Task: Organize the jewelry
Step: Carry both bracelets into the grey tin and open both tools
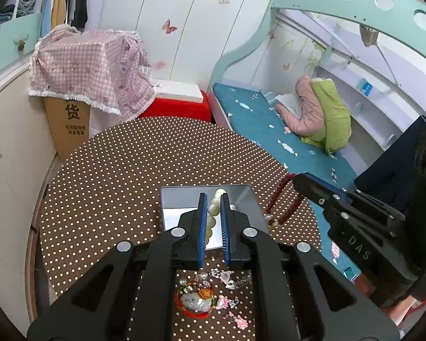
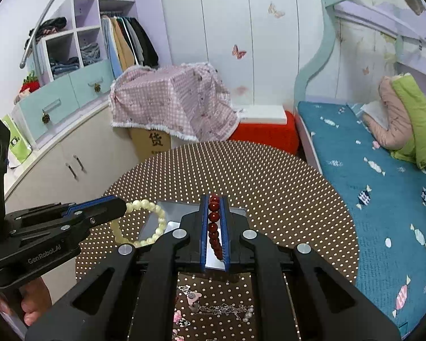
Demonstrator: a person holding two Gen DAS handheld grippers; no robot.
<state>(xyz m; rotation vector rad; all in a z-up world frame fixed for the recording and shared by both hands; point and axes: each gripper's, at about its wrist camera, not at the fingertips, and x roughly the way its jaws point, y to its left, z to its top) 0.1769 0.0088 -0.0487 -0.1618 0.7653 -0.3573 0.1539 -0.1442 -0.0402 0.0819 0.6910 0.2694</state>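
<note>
My left gripper [image 1: 213, 199] is shut on a cream bead bracelet [image 1: 213, 213] and holds it above a shiny metal tray [image 1: 173, 207]; the bracelet [image 2: 144, 221] hangs as a loop in the right wrist view. My right gripper [image 2: 214, 201] is shut on a dark red bead bracelet [image 2: 213, 218], also over the tray [image 2: 167, 209]. The red bracelet [image 1: 281, 196] dangles from the right gripper [image 1: 298, 177] to the right of the tray. Loose jewelry lies on the near side: a red cord with a pale stone [image 1: 194, 299], pink charms [image 1: 227, 302] and a silver chain [image 2: 221, 309].
The round table [image 1: 105, 176] has a brown cloth with white dots. Behind it stand a cardboard box under a pink checked cloth [image 1: 91, 65], a red stool [image 1: 179, 108] and white cupboards. A bed with a teal cover [image 2: 369, 170] is at the right.
</note>
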